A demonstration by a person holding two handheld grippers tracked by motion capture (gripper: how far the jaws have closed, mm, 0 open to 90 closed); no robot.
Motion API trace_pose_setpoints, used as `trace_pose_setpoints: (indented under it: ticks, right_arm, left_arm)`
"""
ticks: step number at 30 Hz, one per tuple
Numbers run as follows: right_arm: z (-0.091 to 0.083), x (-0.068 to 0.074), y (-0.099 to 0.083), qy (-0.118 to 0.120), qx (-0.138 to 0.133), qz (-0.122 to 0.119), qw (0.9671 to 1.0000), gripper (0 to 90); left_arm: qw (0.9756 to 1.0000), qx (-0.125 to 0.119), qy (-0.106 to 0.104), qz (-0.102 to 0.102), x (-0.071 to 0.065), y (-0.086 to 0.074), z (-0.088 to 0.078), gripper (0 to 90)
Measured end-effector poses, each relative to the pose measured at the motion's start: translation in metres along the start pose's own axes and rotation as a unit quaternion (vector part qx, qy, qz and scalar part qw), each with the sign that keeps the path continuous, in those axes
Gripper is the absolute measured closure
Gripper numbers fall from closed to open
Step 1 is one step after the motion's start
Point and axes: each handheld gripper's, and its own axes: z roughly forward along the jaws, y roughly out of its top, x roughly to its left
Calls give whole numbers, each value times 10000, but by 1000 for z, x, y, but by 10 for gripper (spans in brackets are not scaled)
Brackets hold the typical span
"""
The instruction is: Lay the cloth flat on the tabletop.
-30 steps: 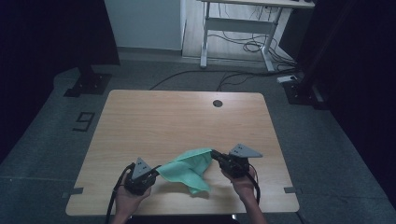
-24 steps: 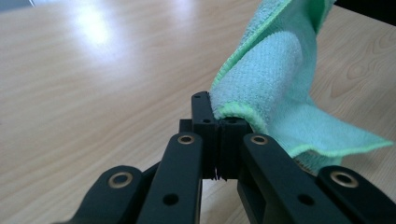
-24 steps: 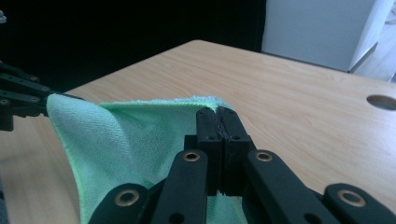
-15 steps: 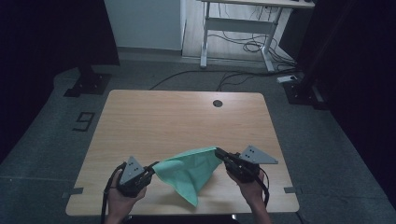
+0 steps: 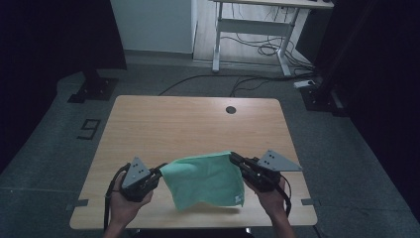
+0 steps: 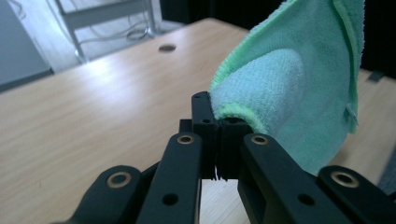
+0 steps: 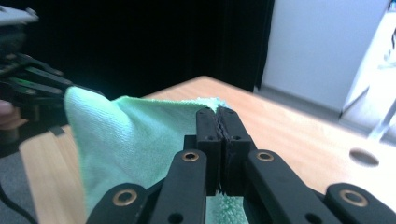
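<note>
A green cloth [image 5: 205,178] hangs spread between my two grippers above the near part of the wooden table [image 5: 198,124]. My left gripper [image 5: 159,171] is shut on the cloth's left top corner; in the left gripper view the cloth [image 6: 299,79] bulges out from the closed jaws of that gripper [image 6: 218,125]. My right gripper [image 5: 233,157] is shut on the right top corner, and the right gripper view shows the cloth [image 7: 135,140] stretching away from its gripper [image 7: 218,113] toward the other gripper [image 7: 28,88]. The cloth's lower edge droops toward the table.
A round grommet hole [image 5: 230,109] sits near the table's far edge. Beyond the table stands a white desk frame [image 5: 247,29] with cables on the floor. Dark curtains flank both sides. Grey tape marks [image 5: 79,203] lie at the near table corners.
Both hands have risen and drawn apart, lifting the cloth off the table and stretching it from a bunched shape into a flat hanging sheet.
</note>
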Motion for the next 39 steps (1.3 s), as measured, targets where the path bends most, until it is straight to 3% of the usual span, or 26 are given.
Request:
trace_pose_setpoints:
  ticks: [5,8,14,18,21,24,26,27,28,29,31,32,34,36,39]
  right_arm:
    - [22,-14,-33,-18,296,328,9990,881]
    - [25,-12,-39,-17,354,313,9989,881]
    - [27,-10,-35,-59,412,136,9990,881]
    - [34,-15,-34,-80,476,201,9986,881]
    - [43,-20,-32,-109,523,231,9983,881]
    - [57,-30,-32,-210,617,255,9975,881]
    - [74,-41,-33,-406,721,273,9962,877]
    - [86,-50,-34,-588,813,316,9945,836]
    - [95,-57,-37,-665,887,427,9929,744]
    - [108,-70,-42,-868,1005,608,9893,632]
    - [119,-82,-51,-1182,1199,717,9831,534]
    - [120,-84,-55,-1218,1235,775,9818,526]
    - [118,-83,-59,-1184,1223,721,9828,526]
    - [115,-77,-64,-1085,1254,652,9840,529]
    - [115,-65,-72,-895,1353,582,9850,534]
  left_arm:
    - [9997,212,-17,-145,8,-14,11,884]
    - [9996,219,-48,-193,12,-16,10,882]
    - [9996,242,6,-130,19,-12,13,880]
    - [9994,321,-15,-146,26,-10,21,876]
    - [9992,388,10,-105,35,-9,31,874]
    - [9992,405,-23,11,54,-6,51,849]
    - [9976,675,128,74,71,-6,76,729]
    - [9963,839,187,7,78,-7,86,598]
    - [9934,1083,374,-61,87,-9,99,490]
    - [9916,1182,514,-54,92,-11,104,370]
    - [9887,1151,962,-10,99,-17,107,264]
    - [9881,1081,1088,66,100,-20,105,248]
    - [9873,1065,1159,208,99,-24,102,234]
    - [9849,1207,1196,318,101,-29,101,213]
    - [9836,1452,1049,195,105,-37,103,212]
